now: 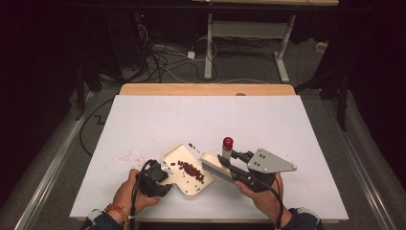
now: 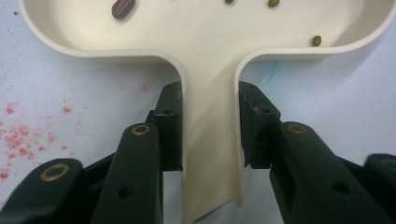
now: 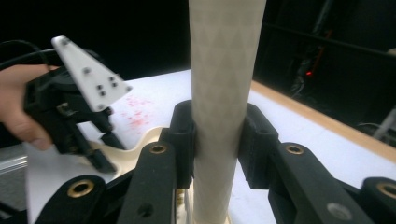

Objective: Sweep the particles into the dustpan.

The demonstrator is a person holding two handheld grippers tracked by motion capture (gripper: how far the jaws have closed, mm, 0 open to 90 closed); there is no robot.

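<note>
I see the left gripper [image 2: 210,126] clamped on the handle of the cream dustpan [image 1: 186,170], which lies flat on the white table [image 1: 287,129] near its 6 o'clock edge with dark red beans [image 1: 191,169] in the tray. The right gripper [image 3: 217,140] is closed on the pale handle of the brush [image 1: 216,166], bristles down at the pan's 3 o'clock rim, red cap up. A few beans and pink stains [image 1: 125,156] sit at the pan's 12 and 9 o'clock.

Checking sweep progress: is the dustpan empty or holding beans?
Holding beans: a cluster of dark red beans lies inside the dustpan; a few more sit on the table beyond it.
</note>
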